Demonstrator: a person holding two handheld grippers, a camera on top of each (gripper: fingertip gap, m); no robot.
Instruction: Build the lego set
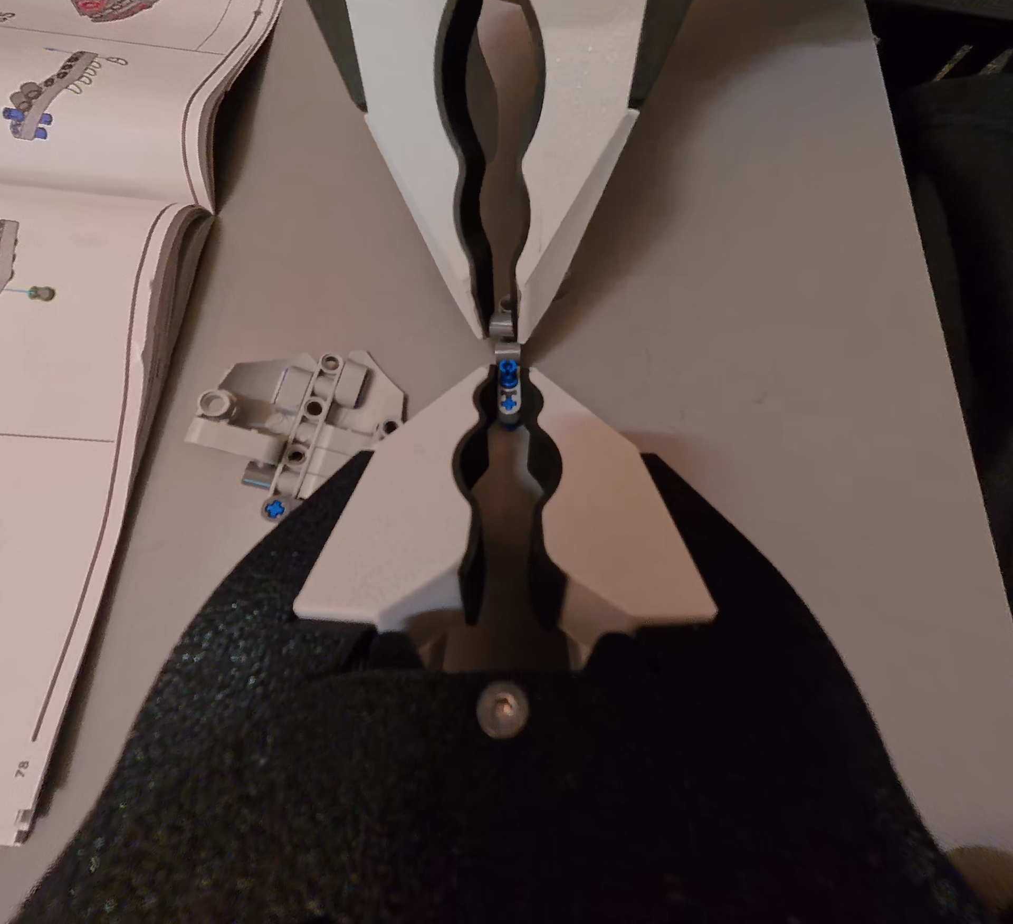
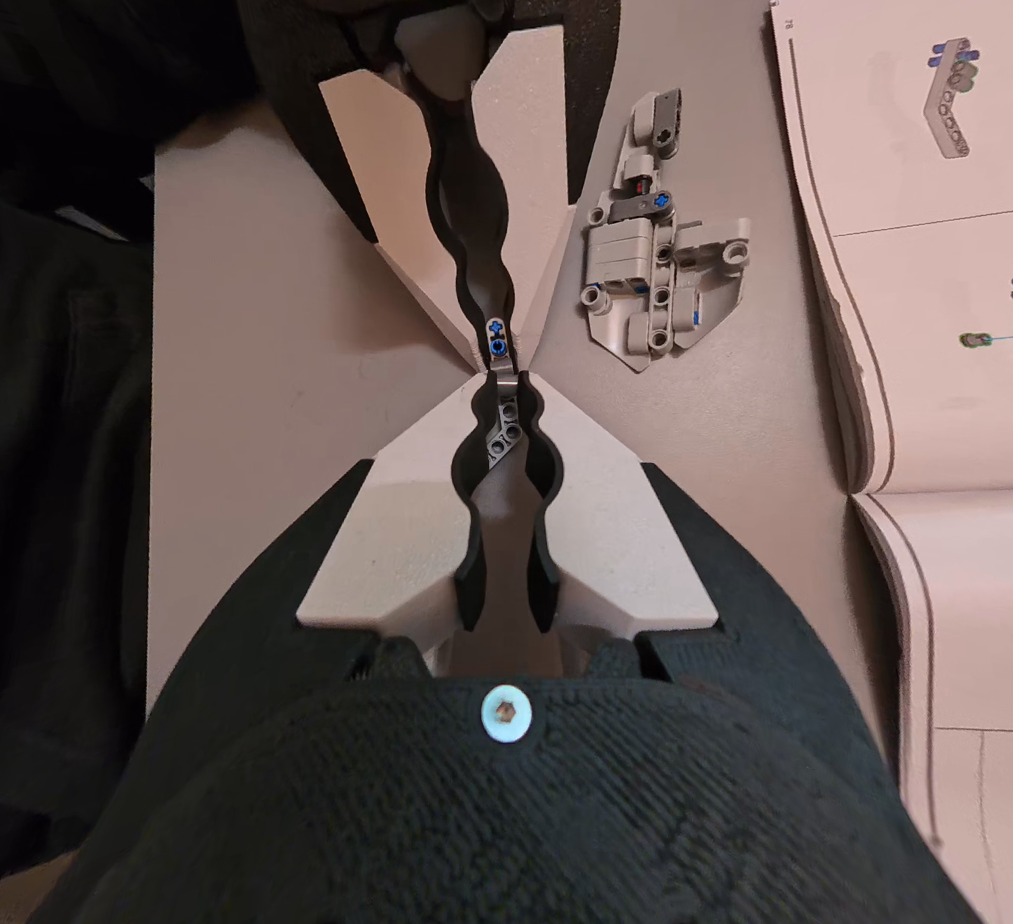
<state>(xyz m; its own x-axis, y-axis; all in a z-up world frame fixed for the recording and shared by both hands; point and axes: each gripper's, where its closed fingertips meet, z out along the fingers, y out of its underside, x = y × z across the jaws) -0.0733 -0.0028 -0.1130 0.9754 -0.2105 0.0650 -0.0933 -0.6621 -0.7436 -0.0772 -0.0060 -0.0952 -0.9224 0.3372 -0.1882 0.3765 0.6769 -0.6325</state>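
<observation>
My left gripper [image 1: 507,372] is shut on a small grey link with blue pins [image 1: 510,396]. My right gripper [image 2: 507,379] is shut on a grey bent beam with holes [image 2: 503,434]. The two grippers face each other tip to tip above the table, and the link and the beam's end touch between them. In the left wrist view the right gripper [image 1: 507,335] comes down from the top with the beam's end [image 1: 504,323] showing. In the right wrist view the left gripper [image 2: 500,356] comes from the top with the link [image 2: 496,337]. A part-built grey assembly [image 1: 301,420] lies flat on the table, also in the right wrist view [image 2: 660,261].
An open instruction booklet [image 1: 82,294] lies beside the assembly; it also shows in the right wrist view [image 2: 904,251]. The table's edge [image 1: 899,240] runs close by, with dark space beyond it; the same edge shows in the right wrist view [image 2: 152,404].
</observation>
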